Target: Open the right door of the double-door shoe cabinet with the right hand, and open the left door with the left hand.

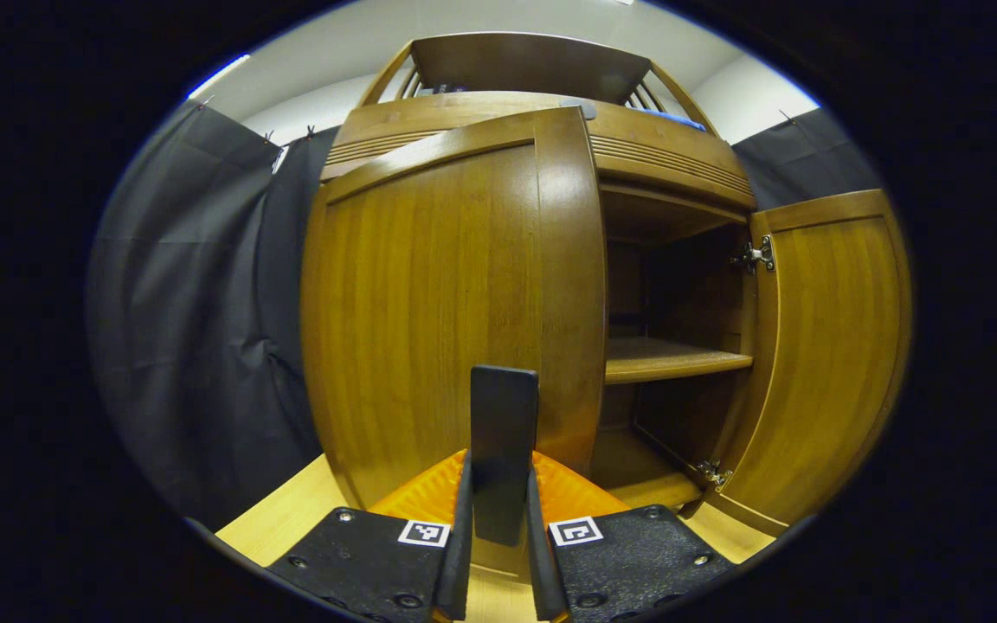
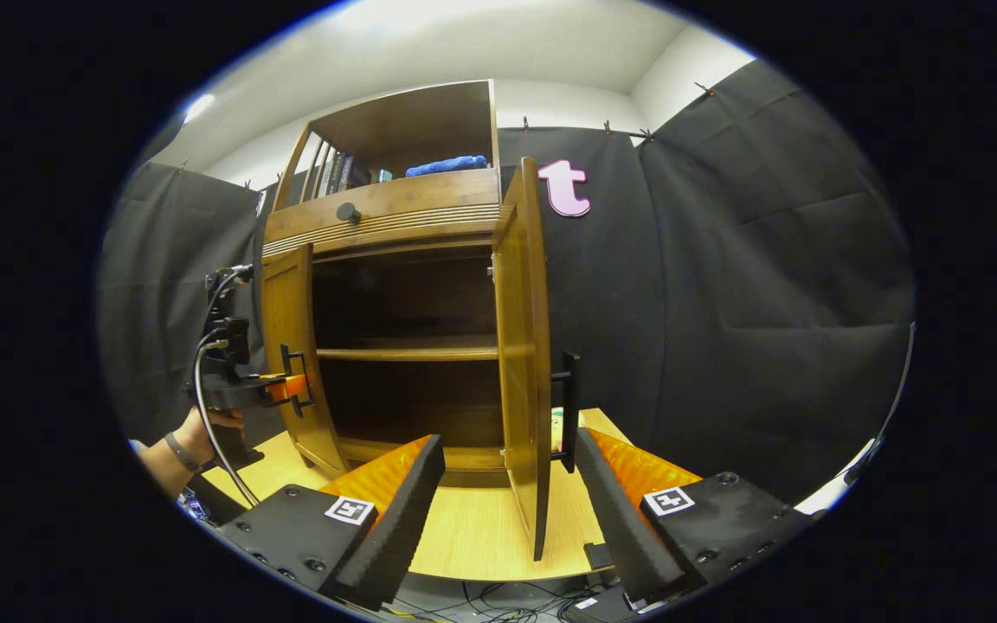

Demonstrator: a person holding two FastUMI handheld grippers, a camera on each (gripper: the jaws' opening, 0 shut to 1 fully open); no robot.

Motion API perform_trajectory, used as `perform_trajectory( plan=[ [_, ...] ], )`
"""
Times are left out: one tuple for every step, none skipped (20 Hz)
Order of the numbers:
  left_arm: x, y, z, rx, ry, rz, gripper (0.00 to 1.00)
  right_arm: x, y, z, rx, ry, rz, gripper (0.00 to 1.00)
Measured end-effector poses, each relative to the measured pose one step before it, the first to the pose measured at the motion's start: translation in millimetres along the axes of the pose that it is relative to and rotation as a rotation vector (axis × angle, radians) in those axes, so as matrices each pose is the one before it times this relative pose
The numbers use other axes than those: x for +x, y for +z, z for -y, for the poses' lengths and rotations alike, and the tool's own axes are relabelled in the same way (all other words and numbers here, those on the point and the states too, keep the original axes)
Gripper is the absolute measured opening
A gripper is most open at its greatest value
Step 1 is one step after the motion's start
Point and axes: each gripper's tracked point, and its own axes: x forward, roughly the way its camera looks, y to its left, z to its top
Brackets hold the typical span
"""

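Now, your left hand-held gripper (image 1: 499, 519) is clamped on the black handle (image 1: 504, 450) of the left door (image 1: 455, 303): both fingers press its sides, handle standing upright between them. Seen from the right gripper view, that same hand-held gripper (image 2: 295, 389) sits at the door's free edge w/ your hand (image 2: 204, 433) behind it, cable trailing down.

Your right hand-held gripper (image 2: 507, 484) has fingers spread wide apart, holding nothing. The right door (image 2: 523, 346) stands edge-on betw. the two fingers, just ahead of them; its black bar handle (image 2: 569, 407) runs vertical on the outer face, near the right finger, not touching as far as you can tell.

Shoe cabinet (image 2: 395, 216) sits on the tabletop (image 2: 481, 536). Both doors swung out; right one well open, left one partly. Inside: one wooden shelf (image 2: 408, 352) across the middle, bays above & below dark, contents not discernible. Open top compartment holds a blue folded cloth (image 2: 447, 164) & what look like books at left. Round black knob (image 2: 347, 211) on the front rail.

Doors' long axis vertical, hinged at the outer sides.
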Motion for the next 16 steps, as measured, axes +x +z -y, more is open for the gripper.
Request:
perform_trajectory(
  plan=[
    [-8.46, 0.12, -6.82, -0.00558, 0.01799, 0.00214, 0.27, -0.47, -1.05, -0.69, 0.00031, 0.00400, -0.00239, 0.89],
    [-9.32, 1.28, -8.45, -0.00790, 0.02392, 0.00310, 0.28, 0.80, -1.34, -0.74, 0.00206, 0.00519, -0.00395, 0.98],
    [-9.02, -0.78, -9.37, -0.00732, 0.02404, 0.00354, 0.29, 1.06, 0.13, -1.33, 0.00321, 0.00660, -0.00398, 0.98],
    [-7.00, 1.12, -8.00, -0.00156, 0.02311, 0.00606, 0.29, 1.52, -0.44, -2.38, 0.00233, 0.00815, -0.00358, 0.98],
    [-7.36, 0.49, -9.84, 0.00468, 0.02159, 0.00419, 0.27, 2.37, -0.11, -2.82, 0.00077, 0.00903, -0.00331, 0.98],
    [-7.33, 0.29, -10.33, 0.01036, 0.01854, 0.00268, 0.28, 1.18, 0.11, -2.69, -0.00124, 0.00973, -0.00181, 0.89],
    [-5.60, 0.03, -9.69, 0.00975, 0.01811, 0.00089, 0.29, 1.78, 0.45, -3.24, -0.00145, 0.01212, -0.00061, 0.98],
    [-5.91, 0.25, -10.88, 0.00629, 0.02227, 0.00122, 0.28, 2.05, 0.07, -3.28, -0.00054, 0.01364, -0.00154, 0.98],
    [-4.64, -0.44, -8.60, -0.00396, 0.01907, -0.00261, 0.28, 3.52, -0.10, -4.12, 0.00096, 0.01394, -0.00126, 0.89],
    [-3.95, 2.70, -6.88, -0.01274, 0.00127, 0.00481, 0.28, 4.98, -0.33, -5.37, 0.00527, 0.01618, 0.00107, 0.89],
    [-1.36, 1.93, -5.03, -0.01570, 0.00125, 0.01137, 0.23, 3.97, 0.81, -5.87, 0.00512, 0.01563, 0.00027, 0.89],
    [1.50, -0.74, -4.61, -0.00763, -0.00792, -0.00028, 0.22, 3.85, -1.93, -3.99, -0.00047, 0.01170, -0.00198, 0.89],
    [-0.12, -1.20, -3.55, -0.00301, -0.00708, -0.00305, 0.22, 3.52, -1.23, -3.54, -0.00419, 0.01060, -0.00384, 0.98],
    [-1.10, -0.27, -1.53, 0.00269, -0.00585, 0.00292, 0.23, 2.10, -0.58, -4.16, -0.00328, 0.01105, -0.00100, 0.89],
    [-1.58, 0.57, -2.18, 0.01238, -0.00379, 0.00031, 0.22, 1.85, -6.40, -3.38, -0.00033, 0.01342, 0.00035, 1.00],
    [-0.55, 0.84, -2.97, 0.00824, 0.00203, 0.00196, 0.22, 1.18, 0.31, -2.57, -0.00230, 0.00885, 0.00051, 0.94]
  ],
)
